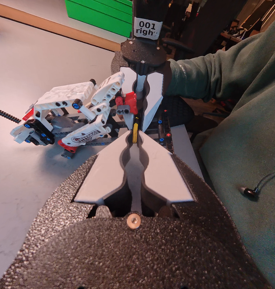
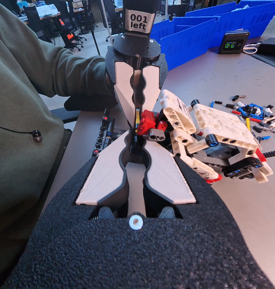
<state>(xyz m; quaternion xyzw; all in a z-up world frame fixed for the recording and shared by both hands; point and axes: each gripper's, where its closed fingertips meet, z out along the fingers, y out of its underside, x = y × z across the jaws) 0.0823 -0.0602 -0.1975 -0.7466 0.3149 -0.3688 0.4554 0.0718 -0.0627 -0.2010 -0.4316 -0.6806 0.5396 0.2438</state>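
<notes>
My left gripper (image 1: 135, 134), with pale matte finger faces edged in wavy black rubber and a pebbled black housing, is closed on a slim yellow plastic axle rod (image 1: 135, 133). My right gripper (image 2: 134, 132), of the same build, meets it tip to tip from the opposite side; its fingertips are drawn together around the same rod (image 2: 137, 118), though whether they pinch the yellow part or the black piece just below it, I cannot tell.

The rod stands at the near end of a white, black and red construction-toy model (image 2: 219, 134) made of perforated beams, flat white panels and blue pins, resting tilted on the smooth grey tabletop (image 1: 24, 78). One white panel bears a printed toothed-mouth decal (image 1: 85, 136). A glossy red block (image 2: 147, 120) and a grey connector with round holes (image 2: 157, 135) sit just beside the rod.

Beyond the model lie scattered loose small pieces (image 2: 255, 112), blue corrugated-plastic bins (image 2: 196, 36) and a small black device with a lit screen (image 2: 233, 42). A green box (image 1: 99, 14) stands behind the table's far edge.
</notes>
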